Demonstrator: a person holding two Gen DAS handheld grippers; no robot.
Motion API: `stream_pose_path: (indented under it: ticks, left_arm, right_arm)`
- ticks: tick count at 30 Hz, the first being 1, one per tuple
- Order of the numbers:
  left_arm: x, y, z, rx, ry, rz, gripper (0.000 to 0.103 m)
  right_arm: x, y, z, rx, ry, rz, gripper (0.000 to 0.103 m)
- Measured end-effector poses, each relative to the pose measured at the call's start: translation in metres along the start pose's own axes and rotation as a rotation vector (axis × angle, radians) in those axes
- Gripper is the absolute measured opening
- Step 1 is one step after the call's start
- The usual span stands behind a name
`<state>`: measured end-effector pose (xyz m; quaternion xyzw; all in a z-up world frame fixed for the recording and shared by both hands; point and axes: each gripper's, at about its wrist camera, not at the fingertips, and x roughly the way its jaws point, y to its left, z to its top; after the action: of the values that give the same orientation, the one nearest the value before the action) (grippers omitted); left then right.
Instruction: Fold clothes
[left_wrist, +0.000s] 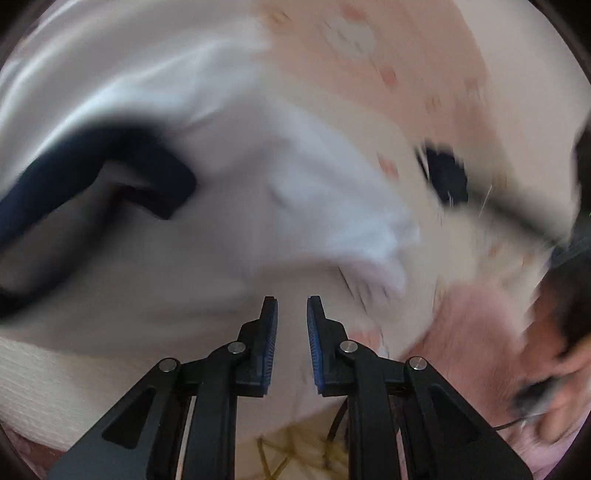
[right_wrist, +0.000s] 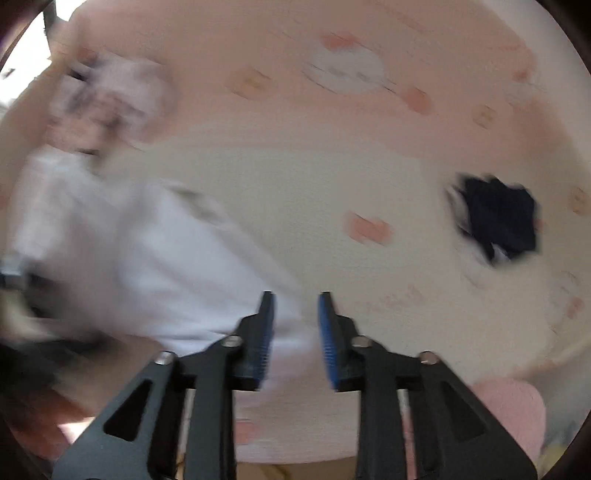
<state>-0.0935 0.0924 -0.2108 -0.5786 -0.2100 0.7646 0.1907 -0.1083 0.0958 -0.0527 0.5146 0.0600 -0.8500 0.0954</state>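
In the left wrist view, our left gripper (left_wrist: 291, 306) points down at a white garment (left_wrist: 229, 206) with dark navy trim (left_wrist: 110, 162) that fills the frame's left and centre; its fingers stand slightly apart, gripping nothing. In the right wrist view, our right gripper (right_wrist: 295, 306) is spread and empty over the garment's edge at lower left, on a pink-and-cream patterned bedsheet (right_wrist: 332, 177). A dark folded cloth (right_wrist: 498, 221) lies at right. Both views are blurred.

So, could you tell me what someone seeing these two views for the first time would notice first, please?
Probably the white garment, blurred, filling the middle of the left wrist view, with its dark navy collar curling at the left. Next, the small dark navy cloth lying alone on the cream and pink patterned bedspread, right of centre in the right wrist view. Both pairs of jaws stand apart with nothing gripped.
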Motion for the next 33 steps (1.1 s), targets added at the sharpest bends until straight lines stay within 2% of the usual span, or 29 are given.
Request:
stream_pose_path:
  ticks: [3,4,5,7,8,11,13,15,16,17,18,21,23,26,28,29,31,33]
  left_arm:
    - [-0.006,-0.007,-0.005,-0.040,0.006,-0.047,0.018]
    - [-0.015,0.000,-0.004,-0.042,-0.021,-0.027,0.019]
    - [-0.025,0.006,-0.002,-0.044,-0.048,-0.005,0.019]
    - [-0.047,0.013,-0.004,-0.078,-0.115,0.012,0.023]
    - [-0.049,0.011,-0.001,-0.115,-0.149,0.003,0.027]
    - [-0.104,0.088,-0.018,-0.276,-0.278,0.016,0.033]
    - [-0.123,0.117,-0.025,-0.407,-0.372,0.035,0.033]
    - [-0.136,0.143,-0.029,-0.524,-0.461,0.002,0.034]
    - [-0.137,0.152,-0.029,-0.581,-0.504,-0.014,0.034]
    - [-0.134,0.157,-0.027,-0.607,-0.515,-0.033,0.034]
    - [-0.131,0.162,-0.025,-0.631,-0.525,-0.053,0.034]
    - [-0.119,0.165,-0.016,-0.648,-0.514,-0.137,0.035]
    - [-0.112,0.161,-0.008,-0.637,-0.488,-0.194,0.040]
    - [-0.101,0.148,0.003,-0.586,-0.454,-0.222,0.046]
    - [-0.099,0.139,0.010,-0.554,-0.452,-0.213,0.047]
    - [-0.098,0.136,0.014,-0.540,-0.455,-0.204,0.047]
    - [-0.100,0.131,0.021,-0.519,-0.465,-0.190,0.049]
    - [-0.104,0.129,0.029,-0.504,-0.482,-0.178,0.051]
  right_arm:
    - [-0.021,0.029,0.019,-0.047,-0.039,0.187,0.059]
    - [-0.024,0.041,0.024,-0.060,-0.046,0.237,0.070]
    - [-0.024,0.051,0.028,-0.066,-0.049,0.256,0.073]
    - [-0.022,0.071,0.035,-0.079,-0.049,0.283,0.075]
    - [-0.017,0.080,0.038,-0.084,-0.035,0.274,0.075]
    - [0.020,0.095,0.044,-0.075,0.023,0.289,0.075]
    - [0.048,0.100,0.045,-0.068,0.068,0.305,0.076]
    - [0.070,0.112,0.037,-0.094,0.128,0.315,0.077]
    - [0.081,0.118,0.031,-0.116,0.162,0.315,0.067]
    - [0.088,0.121,0.025,-0.145,0.195,0.306,0.044]
    - [0.093,0.124,0.018,-0.171,0.217,0.294,0.012]
    - [0.085,0.121,-0.004,-0.224,0.203,0.235,0.009]
    - [0.074,0.104,-0.016,-0.239,0.184,0.166,0.009]
    - [0.058,0.066,-0.030,-0.226,0.173,0.060,0.009]
    - [0.049,0.044,-0.039,-0.205,0.180,0.012,0.008]
    - [0.045,0.033,-0.045,-0.182,0.190,0.010,0.008]
    - [0.034,0.010,-0.060,-0.106,0.215,0.067,0.009]
    - [0.024,-0.006,-0.069,-0.015,0.219,0.176,0.011]
